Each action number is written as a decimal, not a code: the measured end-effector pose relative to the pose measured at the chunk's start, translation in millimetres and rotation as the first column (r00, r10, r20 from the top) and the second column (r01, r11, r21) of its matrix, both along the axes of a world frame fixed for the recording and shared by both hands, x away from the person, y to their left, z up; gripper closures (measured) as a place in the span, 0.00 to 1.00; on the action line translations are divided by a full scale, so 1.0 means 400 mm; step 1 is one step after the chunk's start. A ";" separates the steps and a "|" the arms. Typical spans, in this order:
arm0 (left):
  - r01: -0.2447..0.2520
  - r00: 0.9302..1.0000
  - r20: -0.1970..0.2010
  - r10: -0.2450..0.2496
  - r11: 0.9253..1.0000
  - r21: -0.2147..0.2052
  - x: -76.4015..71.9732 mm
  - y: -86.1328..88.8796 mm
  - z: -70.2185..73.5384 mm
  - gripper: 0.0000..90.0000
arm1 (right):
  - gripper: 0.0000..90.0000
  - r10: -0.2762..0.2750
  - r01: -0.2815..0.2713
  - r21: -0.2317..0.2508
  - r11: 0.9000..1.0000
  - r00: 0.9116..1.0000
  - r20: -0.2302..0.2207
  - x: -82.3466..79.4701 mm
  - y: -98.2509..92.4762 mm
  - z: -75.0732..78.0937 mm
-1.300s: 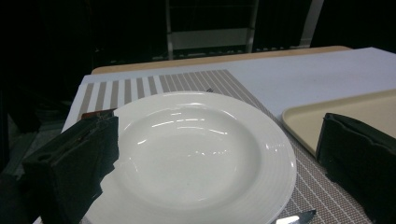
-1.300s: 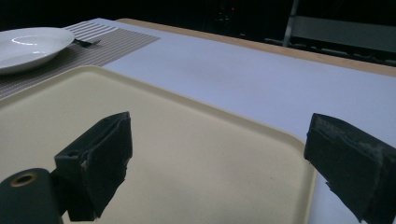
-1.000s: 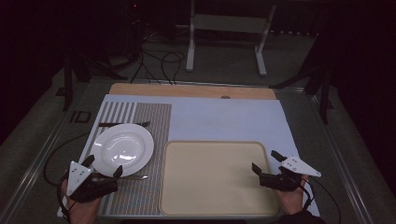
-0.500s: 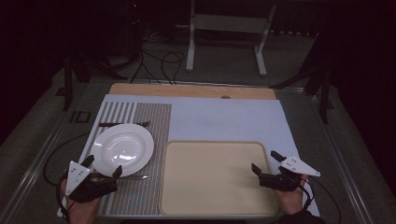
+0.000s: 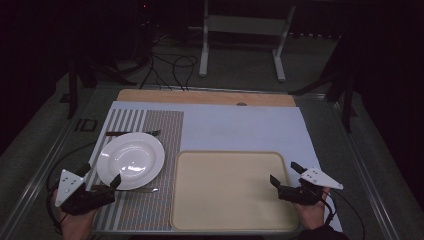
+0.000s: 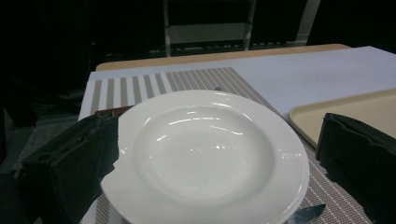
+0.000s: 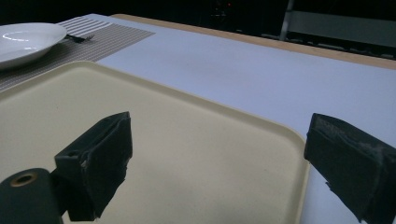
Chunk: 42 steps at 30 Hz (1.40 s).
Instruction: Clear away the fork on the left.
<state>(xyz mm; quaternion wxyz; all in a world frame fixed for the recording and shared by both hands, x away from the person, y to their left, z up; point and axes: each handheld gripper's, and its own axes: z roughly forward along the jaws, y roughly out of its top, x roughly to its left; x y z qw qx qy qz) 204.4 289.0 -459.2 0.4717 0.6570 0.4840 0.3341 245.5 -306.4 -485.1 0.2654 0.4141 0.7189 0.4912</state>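
Early stage, nothing grasped yet. Left gripper (image 5: 97,176) sits at about 7 o'clock of the table (image 5: 240,127), jaws spread wide and empty, aimed at the white deep plate (image 5: 131,160). In the left gripper view the plate (image 6: 205,154) lies between the two jaws, its near rim at the left jaw; whether they touch I can't tell. The plate rests on the striped placemat (image 5: 150,130), with a fork (image 5: 132,133) just beyond it at 12 o'clock and a knife (image 5: 132,190) at its 6 o'clock edge. Right gripper (image 5: 286,175) is at about 5 o'clock, jaws also wide and holding nothing, hovering over the right edge of the empty beige tray (image 5: 225,190). Judgement: the plate probably goes to the tray at its 3 o'clock. Done: approach only. Left: close on the rim, lift, carry, set down.
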 end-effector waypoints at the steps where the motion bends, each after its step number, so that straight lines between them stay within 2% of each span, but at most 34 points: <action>1: 0.001 1.000 0.002 -0.001 1.000 0.003 0.001 0.004 0.003 0.00 | 0.09 0.000 0.000 0.003 1.000 1.000 0.000 0.000 0.000 0.000; 9: -0.002 1.000 0.020 0.002 1.000 0.008 0.013 0.041 0.033 0.00 | 0.09 -0.003 0.003 0.004 1.000 1.000 0.001 0.000 -0.001 -0.001; 12: 0.017 0.999 0.033 -0.017 1.000 0.001 0.020 0.056 0.046 0.00 | 0.09 -0.002 0.002 0.005 1.000 1.000 0.001 -0.001 -0.002 0.000; 26: 0.042 0.998 0.041 -0.045 0.995 0.087 0.070 0.102 0.089 0.00 | 0.09 -0.004 0.003 0.010 1.000 1.000 0.004 -0.001 -0.004 0.000; 34: 0.050 0.998 0.024 -0.053 0.990 0.130 0.111 0.134 0.099 0.00 | 0.09 -0.003 0.003 0.011 1.000 1.000 0.001 0.000 -0.003 0.000; 35: 0.049 0.998 0.019 -0.052 0.989 0.141 0.125 0.139 0.101 0.00 | 0.09 -0.003 0.003 0.013 1.000 1.000 0.000 0.000 -0.002 0.000; 42: 0.046 0.999 -0.012 -0.045 0.989 0.142 0.171 0.151 0.097 0.00 | 0.09 -0.003 0.003 0.012 1.000 1.000 -0.001 0.000 -0.002 -0.001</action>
